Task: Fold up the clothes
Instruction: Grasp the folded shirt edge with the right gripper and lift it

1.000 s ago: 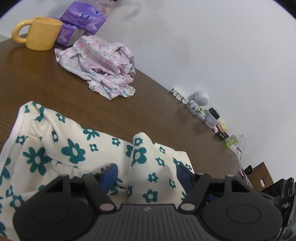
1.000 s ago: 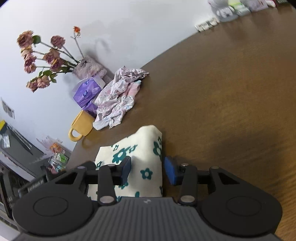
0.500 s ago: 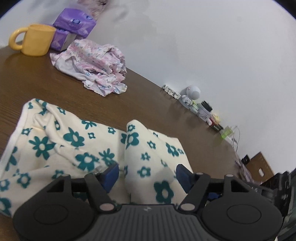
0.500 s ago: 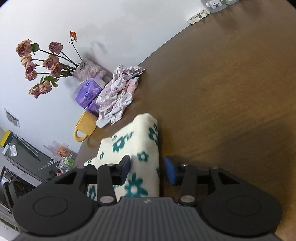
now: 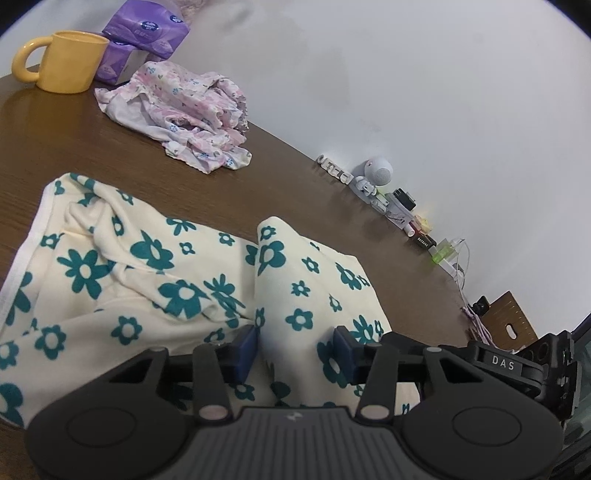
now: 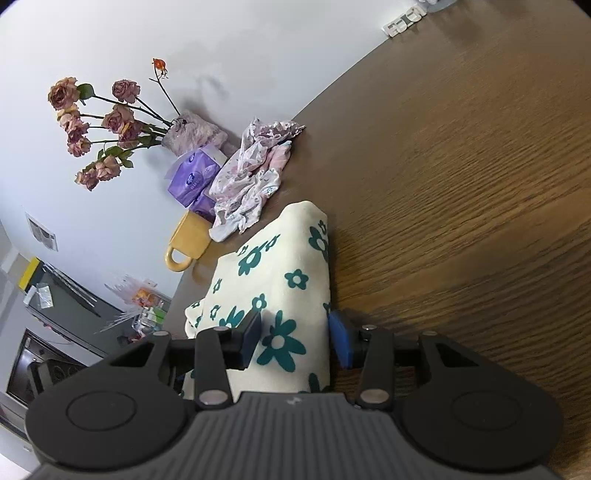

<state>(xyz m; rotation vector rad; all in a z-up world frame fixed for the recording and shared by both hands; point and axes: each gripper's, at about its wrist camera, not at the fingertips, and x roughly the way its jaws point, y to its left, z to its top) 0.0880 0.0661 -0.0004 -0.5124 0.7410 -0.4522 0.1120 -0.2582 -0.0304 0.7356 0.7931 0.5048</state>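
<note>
Here, the left gripper (image 5: pixel 293 349) is closing its jaws around a raised fold of the cream garment with teal flowers (image 5: pixel 122 266), its blue pads at the cloth. The right gripper (image 6: pixel 295 338) clasps another fold of that garment (image 6: pixel 280 266), which lies on the brown wooden table (image 6: pixel 461 184). Farther off sit a crumpled pink floral garment (image 5: pixel 188 110), a yellow mug (image 5: pixel 66 61) and purple tissue packs (image 5: pixel 147 33).

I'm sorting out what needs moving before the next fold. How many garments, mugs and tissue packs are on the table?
Garments: 2, the cream cloth with teal flowers and the crumpled pink floral garment
Mugs: 1, the yellow mug
Tissue packs: 2, purple tissue packs, one stacked on the other
Total: 5
</note>
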